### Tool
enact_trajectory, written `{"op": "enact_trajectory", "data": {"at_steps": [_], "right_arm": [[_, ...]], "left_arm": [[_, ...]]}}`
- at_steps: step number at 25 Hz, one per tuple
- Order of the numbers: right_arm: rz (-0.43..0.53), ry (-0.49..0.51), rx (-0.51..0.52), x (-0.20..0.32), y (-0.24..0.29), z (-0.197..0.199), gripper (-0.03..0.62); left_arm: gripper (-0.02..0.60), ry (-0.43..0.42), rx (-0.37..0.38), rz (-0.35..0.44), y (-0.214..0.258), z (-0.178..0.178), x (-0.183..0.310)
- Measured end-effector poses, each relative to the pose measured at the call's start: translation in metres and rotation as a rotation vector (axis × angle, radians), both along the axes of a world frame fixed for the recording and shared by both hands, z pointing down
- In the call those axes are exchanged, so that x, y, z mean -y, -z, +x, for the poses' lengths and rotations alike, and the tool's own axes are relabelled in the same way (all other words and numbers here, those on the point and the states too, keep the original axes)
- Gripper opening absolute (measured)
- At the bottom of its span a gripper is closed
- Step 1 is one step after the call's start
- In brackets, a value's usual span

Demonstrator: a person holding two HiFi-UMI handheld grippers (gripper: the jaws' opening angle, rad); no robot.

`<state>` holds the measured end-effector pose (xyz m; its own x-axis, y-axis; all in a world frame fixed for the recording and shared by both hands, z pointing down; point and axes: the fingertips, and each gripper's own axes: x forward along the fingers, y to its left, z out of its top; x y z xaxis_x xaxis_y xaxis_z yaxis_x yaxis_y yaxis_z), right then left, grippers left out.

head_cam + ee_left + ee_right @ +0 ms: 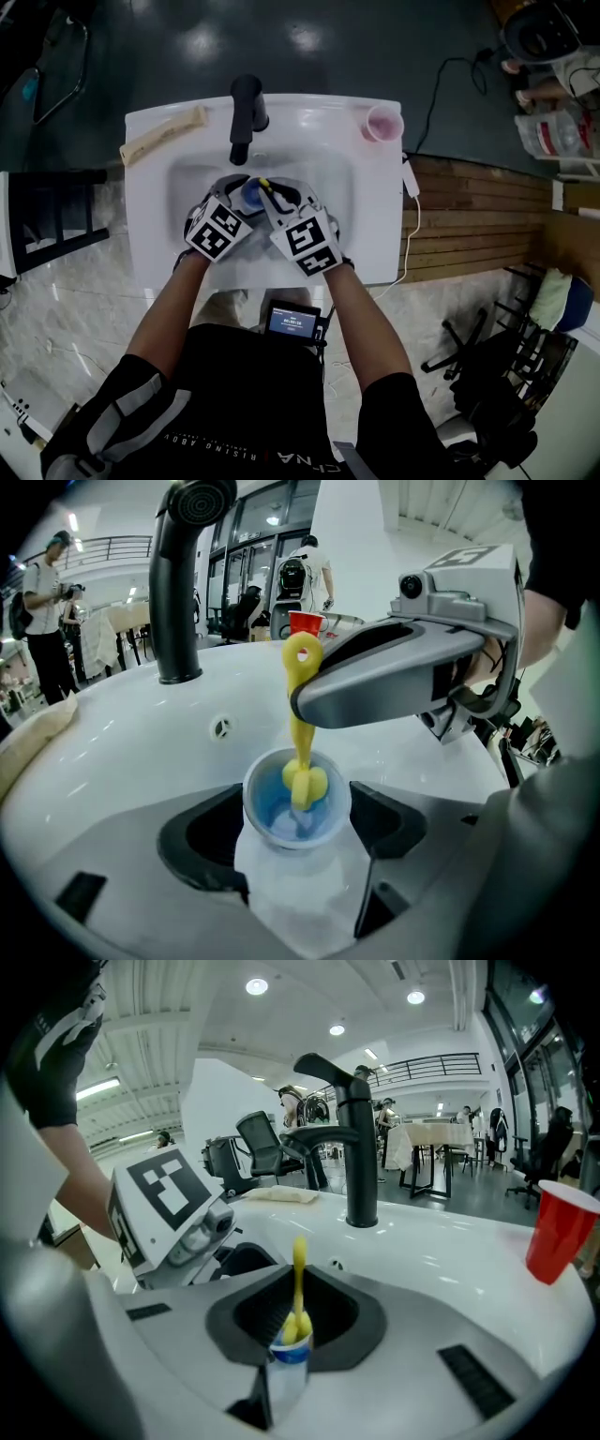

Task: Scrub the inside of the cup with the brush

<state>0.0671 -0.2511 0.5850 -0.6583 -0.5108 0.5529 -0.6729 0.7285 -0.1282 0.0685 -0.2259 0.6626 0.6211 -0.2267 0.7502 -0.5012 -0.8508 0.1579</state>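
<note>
Over the white sink [375, 234] my left gripper [239, 192] is shut on a small cup [251, 194], white outside and blue inside. In the left gripper view the cup [281, 817] sits upright between the black pads [211, 836], mouth toward the camera. My right gripper [272, 197] is shut on a yellow brush [265, 185]. The brush [300, 719] runs down from the grey right jaw, and its head rests inside the cup. The right gripper view shows the brush [298, 1283] standing in the cup [289, 1363] between its jaws.
A black faucet [246, 112] rises at the back of the basin, with an overflow hole [221, 727] below it. A red cup [383, 124] stands on the rim at the back right. A beige cloth [164, 136] lies on the rim at the back left.
</note>
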Motion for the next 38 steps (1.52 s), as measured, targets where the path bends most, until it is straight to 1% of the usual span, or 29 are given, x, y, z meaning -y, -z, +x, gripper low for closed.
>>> {"op": "enact_trajectory", "data": {"at_steps": [4, 10, 17, 21, 25, 31, 38], "right_arm": [[-0.004, 0.020, 0.004, -0.009, 0.005, -0.003, 0.038], [0.007, 0.043, 0.033, -0.015, 0.017, -0.024, 0.038], [0.030, -0.003, 0.052, 0.006, 0.022, -0.037, 0.038], [0.051, -0.040, 0.043, 0.024, 0.023, -0.032, 0.038], [0.056, -0.068, 0.019, 0.030, 0.022, -0.016, 0.038], [0.044, -0.074, 0.001, 0.013, 0.022, 0.001, 0.038], [0.019, -0.092, 0.026, -0.006, 0.022, -0.003, 0.038]], "left_arm": [[0.350, 0.003, 0.000, -0.007, 0.001, -0.001, 0.001], [0.350, 0.005, -0.006, -0.007, 0.001, 0.001, 0.002], [0.350, 0.004, -0.009, -0.004, 0.002, 0.003, 0.002], [0.350, 0.008, -0.007, -0.006, 0.001, 0.002, 0.002], [0.350, 0.004, -0.010, -0.007, 0.001, 0.002, 0.003], [0.350, -0.003, -0.006, -0.006, 0.001, 0.000, 0.002], [0.350, -0.010, -0.009, -0.008, 0.001, -0.001, 0.001]]}}
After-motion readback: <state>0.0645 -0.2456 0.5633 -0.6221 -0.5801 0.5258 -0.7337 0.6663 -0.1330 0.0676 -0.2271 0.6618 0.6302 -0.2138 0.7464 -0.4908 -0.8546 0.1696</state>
